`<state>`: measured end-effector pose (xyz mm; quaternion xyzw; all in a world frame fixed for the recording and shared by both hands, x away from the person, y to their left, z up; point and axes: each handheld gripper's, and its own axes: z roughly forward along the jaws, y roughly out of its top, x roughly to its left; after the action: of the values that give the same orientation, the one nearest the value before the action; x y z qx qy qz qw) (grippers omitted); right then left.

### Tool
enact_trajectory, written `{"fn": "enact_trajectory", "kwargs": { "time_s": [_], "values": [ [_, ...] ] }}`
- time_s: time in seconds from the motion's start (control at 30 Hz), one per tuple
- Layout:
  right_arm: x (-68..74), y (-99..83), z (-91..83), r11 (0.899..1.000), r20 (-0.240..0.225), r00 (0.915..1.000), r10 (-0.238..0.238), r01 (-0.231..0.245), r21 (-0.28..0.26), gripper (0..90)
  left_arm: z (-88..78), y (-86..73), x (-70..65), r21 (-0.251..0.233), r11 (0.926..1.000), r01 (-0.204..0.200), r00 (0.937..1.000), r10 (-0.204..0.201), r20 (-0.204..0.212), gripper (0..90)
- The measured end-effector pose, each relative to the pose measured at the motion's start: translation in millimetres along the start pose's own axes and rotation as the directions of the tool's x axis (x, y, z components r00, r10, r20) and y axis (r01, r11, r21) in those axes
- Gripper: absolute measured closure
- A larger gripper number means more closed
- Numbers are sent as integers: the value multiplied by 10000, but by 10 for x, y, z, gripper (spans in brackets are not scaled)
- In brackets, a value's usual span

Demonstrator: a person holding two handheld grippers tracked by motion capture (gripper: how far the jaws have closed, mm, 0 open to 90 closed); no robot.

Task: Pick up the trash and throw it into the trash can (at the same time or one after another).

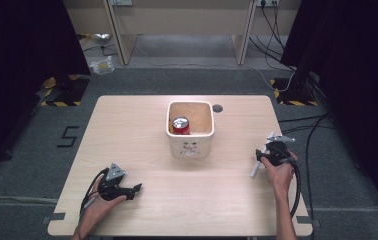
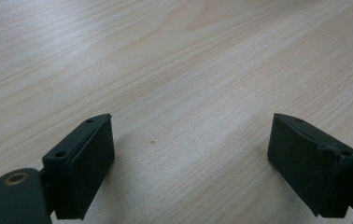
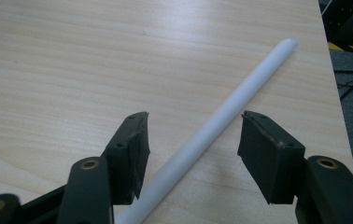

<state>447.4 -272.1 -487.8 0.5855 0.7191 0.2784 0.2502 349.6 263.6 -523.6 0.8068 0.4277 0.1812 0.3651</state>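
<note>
A white rod lies slantwise on the wooden table, near its right edge. My right gripper points down over it with a jaw on either side, open, and neither pad presses on the rod. From above, the rod sticks out to the left below the right gripper. My left gripper rests low at the table's front left. Its jaws stand wide open over bare wood in the left gripper view, with nothing between them.
A white square tub stands at the table's middle back with a red can upright inside. A small dark round hole sits beside it. The table's right edge is close to the rod, with cables on the floor beyond.
</note>
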Motion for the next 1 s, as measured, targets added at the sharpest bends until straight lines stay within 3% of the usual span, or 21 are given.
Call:
{"fn": "enact_trajectory", "kwargs": {
  "time_s": [0.47, 0.7, 1.0],
  "values": [
    [-10, -63, 100, 9994, 19, 10000, -84, 83, 338, 534, 0, 0, 0, -1, 10000, 3, 10000, -3, 1, 139],
    [-49, -90, 100, 9996, -484, 9988, 125, -113, 257, 623, 0, 0, 0, -2, 10000, 2, 10000, -2, 3, 139],
    [-90, -106, 90, 9997, -625, 9979, 186, -175, 179, 748, 0, 0, 0, -1, 10000, 3, 10000, -3, 2, 139]
  ]
}}
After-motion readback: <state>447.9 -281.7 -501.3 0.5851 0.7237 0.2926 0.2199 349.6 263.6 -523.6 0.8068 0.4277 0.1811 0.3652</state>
